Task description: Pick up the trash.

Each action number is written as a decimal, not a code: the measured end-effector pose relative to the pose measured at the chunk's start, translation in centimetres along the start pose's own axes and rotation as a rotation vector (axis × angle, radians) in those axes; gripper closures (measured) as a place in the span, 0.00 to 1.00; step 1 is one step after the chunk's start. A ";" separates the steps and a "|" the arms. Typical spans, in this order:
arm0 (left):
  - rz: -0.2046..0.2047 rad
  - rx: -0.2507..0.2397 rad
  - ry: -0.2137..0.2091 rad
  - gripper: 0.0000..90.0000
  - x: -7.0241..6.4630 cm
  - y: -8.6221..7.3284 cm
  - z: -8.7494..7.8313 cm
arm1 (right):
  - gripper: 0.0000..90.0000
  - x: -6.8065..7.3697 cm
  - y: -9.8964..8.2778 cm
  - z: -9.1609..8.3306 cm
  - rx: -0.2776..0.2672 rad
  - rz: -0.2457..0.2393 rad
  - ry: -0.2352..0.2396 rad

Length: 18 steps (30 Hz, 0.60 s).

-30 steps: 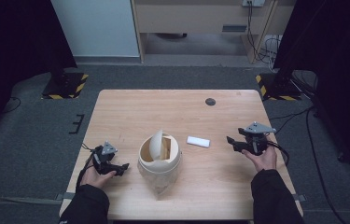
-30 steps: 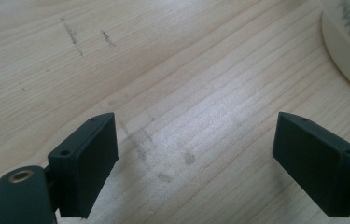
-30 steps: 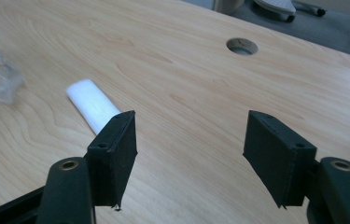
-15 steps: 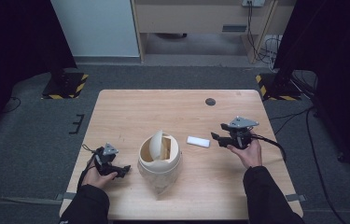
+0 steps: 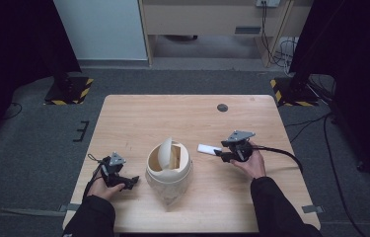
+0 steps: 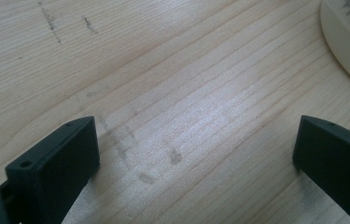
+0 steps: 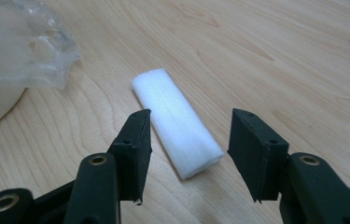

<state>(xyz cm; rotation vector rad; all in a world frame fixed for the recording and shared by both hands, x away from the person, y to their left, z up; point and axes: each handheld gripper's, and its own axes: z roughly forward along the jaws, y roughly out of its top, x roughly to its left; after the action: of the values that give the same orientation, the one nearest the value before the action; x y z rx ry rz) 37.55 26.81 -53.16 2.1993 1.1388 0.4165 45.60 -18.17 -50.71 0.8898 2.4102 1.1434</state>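
The wooden table (image 5: pixel 138 118) has bare boards along its far edge, save for a small dark disc (image 5: pixel 222 107). Near the middle stands a cream bin (image 5: pixel 168 170) with a tilted swing lid and a clear liner; its contents cannot be made out. The right gripper (image 7: pixel 189 128) is partly open, its jaws astride the near end of a white foam block (image 7: pixel 175 119) without gripping it. The left gripper (image 6: pixel 196 140) gapes wide over bare wood beside the bin.

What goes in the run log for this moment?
right gripper: open, straddling white foam block | left gripper: open over bare wooden table | cream swing-lid bin: untouched
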 end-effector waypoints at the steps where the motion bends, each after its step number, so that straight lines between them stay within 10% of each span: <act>1: 0.000 0.000 0.000 0.00 0.0 0.0 0.0 | 0.55 0.0 0.0 0.1 0.002 -0.001 0.001; 18: -0.001 -0.005 0.000 0.00 0.0 -0.1 0.0 | 0.51 0.2 -0.8 1.9 0.082 -0.026 0.022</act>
<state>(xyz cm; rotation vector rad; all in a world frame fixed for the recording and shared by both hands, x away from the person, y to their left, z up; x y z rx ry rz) 37.51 26.81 -53.20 2.1941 1.1377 0.4178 46.14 -17.32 -52.55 0.8726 2.4950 1.0570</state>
